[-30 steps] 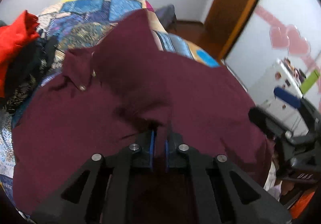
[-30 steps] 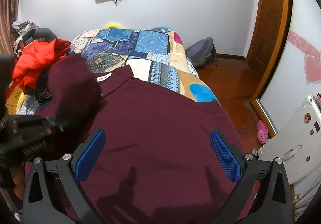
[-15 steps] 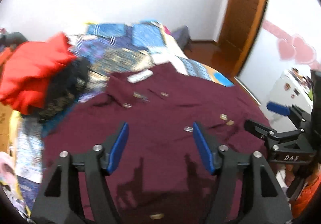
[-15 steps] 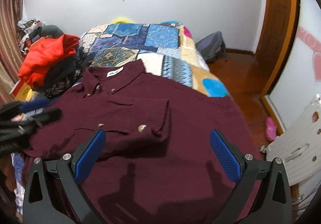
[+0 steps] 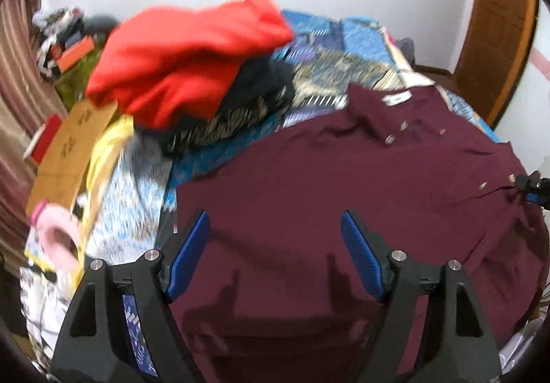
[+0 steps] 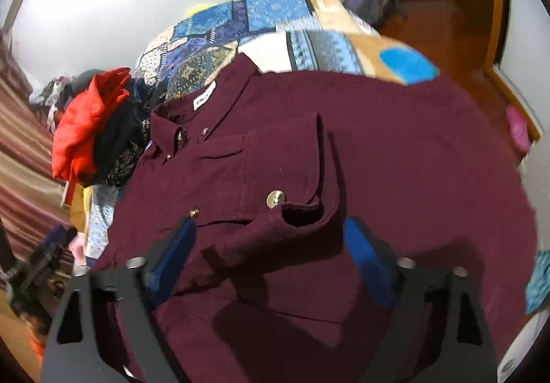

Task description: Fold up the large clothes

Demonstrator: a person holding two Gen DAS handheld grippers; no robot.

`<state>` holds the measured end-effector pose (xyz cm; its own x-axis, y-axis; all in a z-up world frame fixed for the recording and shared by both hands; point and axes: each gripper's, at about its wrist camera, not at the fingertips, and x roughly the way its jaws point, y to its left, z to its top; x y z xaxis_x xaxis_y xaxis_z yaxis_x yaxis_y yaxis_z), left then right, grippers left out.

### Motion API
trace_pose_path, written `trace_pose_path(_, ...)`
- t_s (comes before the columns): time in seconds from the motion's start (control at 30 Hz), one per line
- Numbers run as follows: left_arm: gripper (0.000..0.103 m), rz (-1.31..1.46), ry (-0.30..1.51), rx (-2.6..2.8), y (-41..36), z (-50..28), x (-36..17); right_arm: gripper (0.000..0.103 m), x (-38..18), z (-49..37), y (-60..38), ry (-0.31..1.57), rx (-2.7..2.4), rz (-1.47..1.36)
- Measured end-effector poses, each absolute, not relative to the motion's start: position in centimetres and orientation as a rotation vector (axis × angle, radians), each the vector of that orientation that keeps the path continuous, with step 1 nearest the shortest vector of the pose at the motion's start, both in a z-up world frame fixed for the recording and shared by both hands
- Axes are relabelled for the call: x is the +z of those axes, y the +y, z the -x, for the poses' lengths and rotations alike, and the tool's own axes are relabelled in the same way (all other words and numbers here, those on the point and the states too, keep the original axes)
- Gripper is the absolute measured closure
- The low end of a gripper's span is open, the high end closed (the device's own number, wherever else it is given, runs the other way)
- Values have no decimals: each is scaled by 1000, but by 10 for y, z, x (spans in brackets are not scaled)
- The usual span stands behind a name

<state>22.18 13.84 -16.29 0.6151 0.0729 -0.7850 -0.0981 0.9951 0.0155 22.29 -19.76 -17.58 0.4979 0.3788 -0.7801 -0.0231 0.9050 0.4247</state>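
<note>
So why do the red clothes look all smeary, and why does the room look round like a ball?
Left wrist view: the red clothes and the patchwork bedspread are motion-blurred, and gripper shadows fall on the maroon shirt. Right wrist view: the shirt's cuff button is sharp, but the blue finger pads are smeared. Both views: the fisheye lens curves walls and darkens the corners.

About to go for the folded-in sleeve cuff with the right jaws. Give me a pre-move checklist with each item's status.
1. Right gripper open, nothing between the jaws, which have just been closing: ok.
2. Cuff of the maroon shirt lies ahead of the jaws, in line: ok.
3. Left gripper open and empty, jaws just opened: ok.
4. Shirt lies flat on the bed, collar away from the grippers: ok.
5. Red garment pile clear of the shirt's body: ok.
6. Near hem placement: cannot tell, hidden.
</note>
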Motion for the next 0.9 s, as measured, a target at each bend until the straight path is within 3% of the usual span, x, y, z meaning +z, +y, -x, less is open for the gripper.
trace_pose_path(0.03,25,45,919,98,142,-221,-169,45,-179,-224,-196,1037,252,-399)
trace_pose_path(0.27,25,159,1030,52,143,-221,-210,92,-164,-227,-201,979,220,-410)
trace_pose_path(0.57,25,113,1032,-50,97,-225,-206,93,-100,-213,-218,763,180,-314)
trace_pose_path(0.8,25,106,1072,-71,79,-228,-218,91,-154,-216,-234,921,97,-277)
trace_pose_path(0.9,25,99,1072,-64,78,-227,-217,84,-174,-213,-245,989,93,-304)
